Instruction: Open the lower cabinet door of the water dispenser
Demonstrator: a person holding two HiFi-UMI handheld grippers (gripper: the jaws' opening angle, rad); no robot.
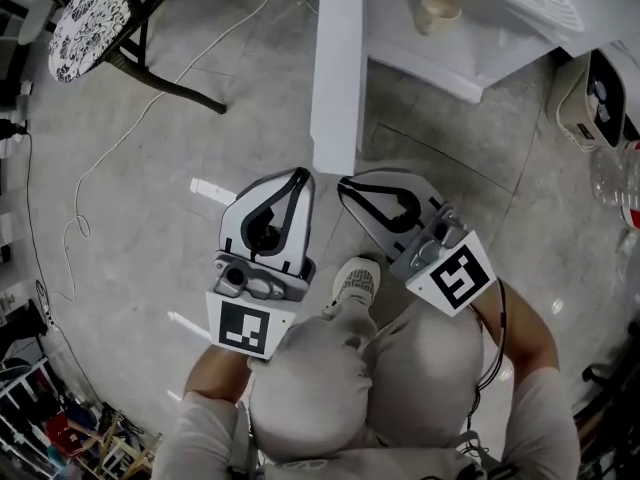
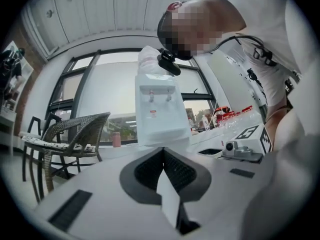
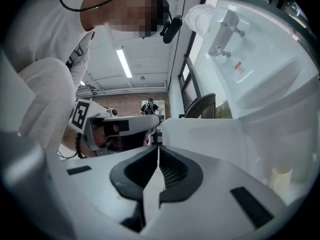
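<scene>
Mottled grey floor (image 1: 140,268), flat white door (image 1: 337,68)

Blocked dead ahead of left claw (image 1: 303,174) and right claw (image 1: 346,182) by open cabinet door (image 1: 336,68), edge-on just past the tips. Bare floor (image 1: 150,198) left of left claw, loose cable (image 1: 150,106) across it. Ahead-right of right claw, open cabinet bay (image 1: 420,58), cup (image 1: 438,10) deep inside.

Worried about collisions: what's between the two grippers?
In the head view, a shoe shows between the left gripper and right gripper, down on the floor.
</scene>
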